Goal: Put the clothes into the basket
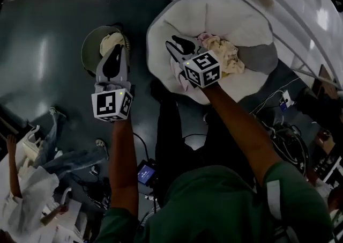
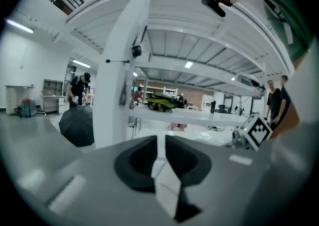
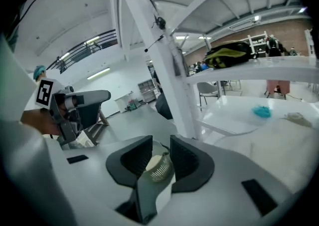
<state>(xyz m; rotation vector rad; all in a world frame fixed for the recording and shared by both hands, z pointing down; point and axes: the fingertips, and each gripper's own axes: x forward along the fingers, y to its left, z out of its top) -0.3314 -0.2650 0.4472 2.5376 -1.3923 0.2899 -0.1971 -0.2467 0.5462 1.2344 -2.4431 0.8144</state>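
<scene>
A round olive basket stands on the dark floor with a cream garment inside. My left gripper hovers over its near rim, jaws barely apart and empty. To the right, a white beanbag carries a heap of pink and cream clothes and a grey piece. My right gripper hangs over the beanbag's left part beside that heap, jaws open with nothing between them. Through its gap the basket shows in the distance. The left gripper shows at the left of the right gripper view.
White rack beams run behind the beanbag. Cables and devices lie on the floor at the right. More clothes are piled at the lower left beside a person's arm. A black umbrella and people stand in the background.
</scene>
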